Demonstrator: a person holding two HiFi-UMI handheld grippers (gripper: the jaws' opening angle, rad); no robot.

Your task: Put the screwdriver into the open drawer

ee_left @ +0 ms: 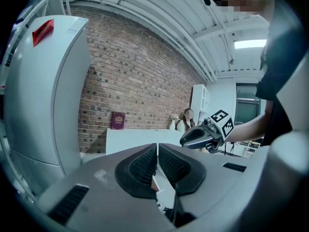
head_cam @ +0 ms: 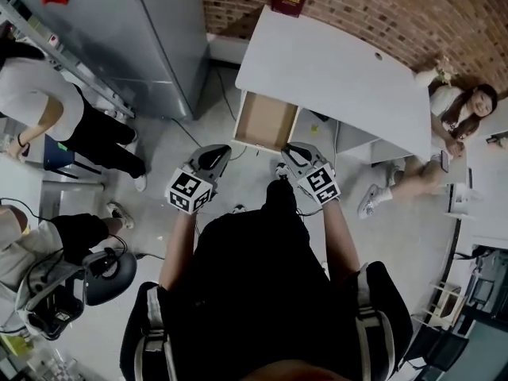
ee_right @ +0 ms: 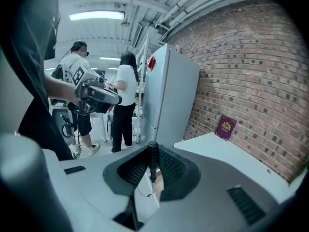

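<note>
Right hand-held gripper clamps the screwdriver upright, just in front of the open drawer. Left hand-held gripper hovers alongside, jaws nearly together, nothing between them.

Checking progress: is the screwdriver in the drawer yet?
Out. Screwdriver sits clamped between the right gripper's jaws; the open drawer shows only bare bottom.

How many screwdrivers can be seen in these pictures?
1. The screwdriver stands between the fingers of the right gripper. The left gripper holds none; part of the drawer is hidden.
</note>
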